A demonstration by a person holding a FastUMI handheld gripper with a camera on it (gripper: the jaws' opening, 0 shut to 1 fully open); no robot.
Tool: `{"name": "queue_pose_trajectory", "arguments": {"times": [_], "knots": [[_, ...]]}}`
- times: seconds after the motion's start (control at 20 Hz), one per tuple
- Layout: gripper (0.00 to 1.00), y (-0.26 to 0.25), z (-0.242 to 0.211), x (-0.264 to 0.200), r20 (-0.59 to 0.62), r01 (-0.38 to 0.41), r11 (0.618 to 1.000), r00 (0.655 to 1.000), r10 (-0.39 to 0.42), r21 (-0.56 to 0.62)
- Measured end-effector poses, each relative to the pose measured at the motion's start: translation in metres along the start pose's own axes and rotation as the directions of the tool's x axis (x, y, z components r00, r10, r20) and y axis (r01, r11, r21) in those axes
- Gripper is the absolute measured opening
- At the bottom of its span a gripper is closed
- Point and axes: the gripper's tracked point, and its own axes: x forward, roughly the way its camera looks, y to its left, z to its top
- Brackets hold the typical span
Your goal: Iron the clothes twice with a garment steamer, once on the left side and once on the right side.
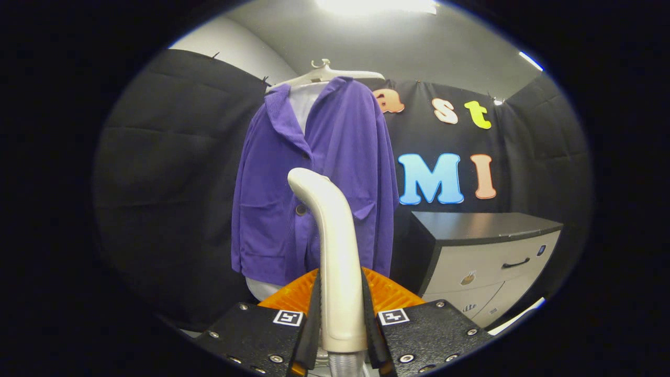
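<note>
A purple jacket (319, 183) hangs on a white hanger (327, 75) in front of the black cloth wall, its front facing me. My gripper (340, 309) is shut on the cream handle of the garment steamer (335, 246). The handle rises upright between the fingers and bends at its top toward the jacket. The steamer head points at the jacket's middle, near a button, and is hidden behind the handle. A clear hose end shows below the handle between the fingers.
A cabinet (487, 256) with a dark top and pale drawers stands to the right of the jacket. An orange ribbed object (390, 296) lies just beyond the fingers, under the jacket's hem. Black cloth walls close in left and behind.
</note>
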Motion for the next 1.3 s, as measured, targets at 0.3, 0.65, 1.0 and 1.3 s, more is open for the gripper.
{"name": "queue_pose_trajectory", "arguments": {"times": [0.3, 0.65, 1.0, 1.3], "knots": [[0.37, 0.018, 0.111, 0.023, 0.182, -0.029, 0.999, 0.983, 0.032, -0.016], [0.37, 0.068, 0.198, 0.055, 0.302, -0.082, 0.995, 0.948, 0.097, -0.062], [0.38, 0.105, 0.208, 0.102, 0.241, -0.097, 0.993, 0.964, 0.112, -0.075], [0.38, 0.111, 0.177, 0.124, 0.152, -0.117, 0.989, 0.980, 0.130, -0.090]]}}
